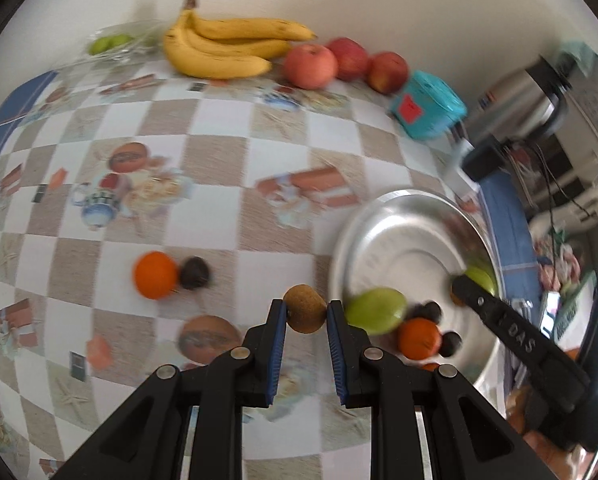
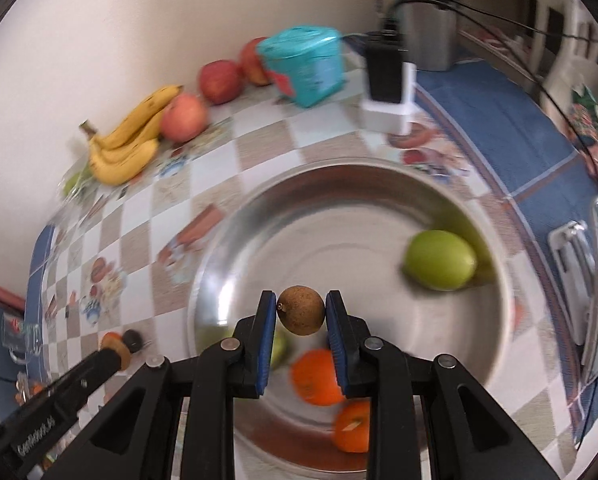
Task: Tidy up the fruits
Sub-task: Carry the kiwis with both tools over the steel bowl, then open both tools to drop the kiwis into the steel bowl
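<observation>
Both grippers are clenched on fruit: the left gripper (image 1: 306,314) holds a brown fruit (image 1: 305,309) at lower centre beside the metal bowl (image 1: 403,216), and the right gripper (image 2: 301,314) holds a second brown fruit (image 2: 301,310) over it. Inside the bowl lie a green fruit (image 2: 439,259) and oranges (image 2: 317,378). An orange (image 1: 155,275) and a dark fruit (image 1: 194,273) remain on the table (image 1: 219,152) at centre left.

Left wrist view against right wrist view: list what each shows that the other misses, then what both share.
Only the left wrist view shows the steel kettle and the dark fruits in the metal basin. Only the right wrist view shows the black-and-white charger block. Both show bananas, red apples, the teal box, and each hand-held gripper, left and right, clamping a small brown fruit: left's, right's.
</observation>
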